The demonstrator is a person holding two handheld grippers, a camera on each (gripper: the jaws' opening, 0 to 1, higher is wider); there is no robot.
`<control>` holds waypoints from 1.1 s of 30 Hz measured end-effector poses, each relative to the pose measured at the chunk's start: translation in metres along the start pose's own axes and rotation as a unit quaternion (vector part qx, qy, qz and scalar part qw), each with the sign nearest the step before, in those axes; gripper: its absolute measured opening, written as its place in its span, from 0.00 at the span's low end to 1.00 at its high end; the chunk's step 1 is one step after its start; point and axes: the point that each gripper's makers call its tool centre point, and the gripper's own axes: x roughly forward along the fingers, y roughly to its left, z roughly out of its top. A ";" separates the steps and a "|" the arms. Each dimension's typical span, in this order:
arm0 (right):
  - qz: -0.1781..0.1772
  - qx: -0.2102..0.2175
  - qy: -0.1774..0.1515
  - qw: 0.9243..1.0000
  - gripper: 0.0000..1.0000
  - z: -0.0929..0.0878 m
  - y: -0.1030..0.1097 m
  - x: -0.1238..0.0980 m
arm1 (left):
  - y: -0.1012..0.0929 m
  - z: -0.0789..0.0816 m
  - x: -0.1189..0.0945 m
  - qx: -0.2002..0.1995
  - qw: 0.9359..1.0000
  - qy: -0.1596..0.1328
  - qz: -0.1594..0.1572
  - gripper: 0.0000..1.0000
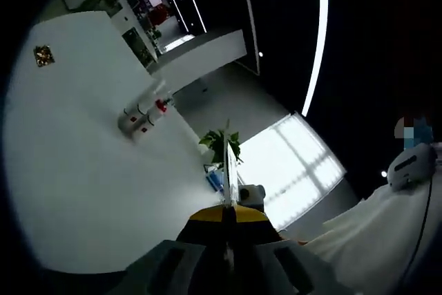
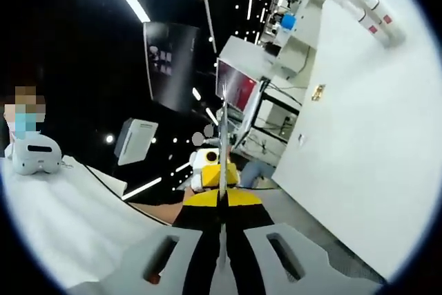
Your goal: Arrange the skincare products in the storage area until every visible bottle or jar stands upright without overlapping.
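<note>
I am holding both tongs, left (image 1: 228,202) and right (image 2: 223,170), pressed together and empty; bottles (image 1: 141,117) are lying well ahead on the surface (image 1: 83,184), left tongs nearer.

Potted plant (image 1: 222,144) near bright window (image 1: 293,164) — white table (image 1: 76,150) alongside.

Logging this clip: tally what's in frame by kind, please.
Claws: 2, the left claw and the right claw, both shut and empty
White cylinders with red fittings: 2
Potted plant: 1
Gold plate: 1
Total: 6
</note>
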 end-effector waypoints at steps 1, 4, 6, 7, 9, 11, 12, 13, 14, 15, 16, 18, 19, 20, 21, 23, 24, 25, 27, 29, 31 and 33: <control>-0.001 0.002 -0.002 1.000 0.00 0.000 -0.001 -0.001 | 0.001 -0.001 0.000 0.001 1.000 0.004 0.002 0.04; 0.005 0.018 -0.027 0.999 0.00 0.008 -0.001 -0.003 | 0.001 -0.009 0.001 0.001 1.000 0.025 -0.004 0.04; 0.009 0.030 -0.047 0.998 0.00 0.016 -0.001 -0.004 | 0.000 -0.014 0.002 0.002 0.999 0.040 -0.007 0.05; 0.009 0.029 -0.046 0.998 0.00 0.016 -0.001 -0.004 | -0.001 -0.015 0.003 0.001 0.999 0.042 -0.010 0.05; 0.010 0.029 -0.042 0.999 0.00 0.016 0.000 -0.003 | -0.001 -0.016 0.002 -0.003 0.999 0.044 -0.014 0.05; 0.016 0.026 -0.040 0.999 0.00 0.016 0.003 -0.002 | -0.004 -0.016 0.000 -0.013 0.999 0.044 -0.023 0.03; 0.018 0.025 -0.040 0.999 0.00 0.016 0.005 0.000 | -0.004 -0.015 -0.001 -0.016 0.999 0.042 -0.026 0.03; 0.017 0.024 -0.039 0.999 0.00 0.017 0.005 0.000 | -0.005 -0.015 -0.001 -0.013 0.999 0.042 -0.026 0.02; 0.014 0.020 -0.037 0.999 0.00 0.017 0.006 0.001 | -0.005 -0.014 -0.002 -0.009 0.999 0.040 -0.028 0.02; 0.014 0.017 -0.037 0.999 0.00 0.018 0.006 0.001 | -0.005 -0.013 -0.003 -0.012 0.999 0.039 -0.030 0.02; 0.012 0.007 -0.037 0.999 0.01 0.019 0.007 0.002 | -0.005 -0.012 -0.003 -0.012 0.999 0.036 -0.030 0.02; 0.005 -0.005 -0.039 0.999 0.02 0.021 0.006 0.003 | -0.005 -0.011 -0.003 -0.016 0.999 0.034 -0.031 0.02; 0.006 -0.006 -0.039 0.999 0.03 0.021 0.006 0.004 | -0.005 -0.011 -0.003 -0.016 0.999 0.034 -0.032 0.02; 0.006 -0.005 -0.041 0.999 0.04 0.022 0.006 0.005 | -0.005 -0.011 -0.003 -0.017 0.999 0.034 -0.033 0.02; 0.007 -0.004 -0.042 0.999 0.05 0.022 0.006 0.005 | -0.006 -0.012 -0.003 -0.016 0.999 0.037 -0.034 0.01; 0.005 -0.003 -0.046 0.999 0.04 0.024 0.004 0.006 | -0.006 -0.015 -0.002 -0.015 0.998 0.045 -0.033 0.01; 0.005 -0.001 -0.044 0.999 0.01 0.024 0.004 0.006 | -0.005 -0.016 -0.002 -0.013 0.998 0.046 -0.031 0.02; 0.009 0.000 -0.045 0.999 0.01 0.024 0.006 0.006 | -0.005 -0.016 -0.002 -0.011 0.998 0.046 -0.032 0.02; 0.007 0.004 -0.045 0.999 0.00 0.024 0.004 0.006 | -0.005 -0.015 -0.002 -0.002 0.999 0.044 -0.030 0.02; 0.004 0.007 -0.045 0.999 0.00 0.024 0.005 0.007 | -0.005 -0.015 -0.001 0.003 0.999 0.043 -0.030 0.06; 0.005 0.004 -0.037 0.999 0.00 0.021 0.007 0.012 | -0.007 -0.019 0.002 -0.010 0.998 0.054 -0.036 0.13; 0.007 0.003 -0.031 0.999 0.00 0.019 0.008 0.015 | -0.008 -0.024 0.003 -0.006 0.997 0.066 -0.036 0.08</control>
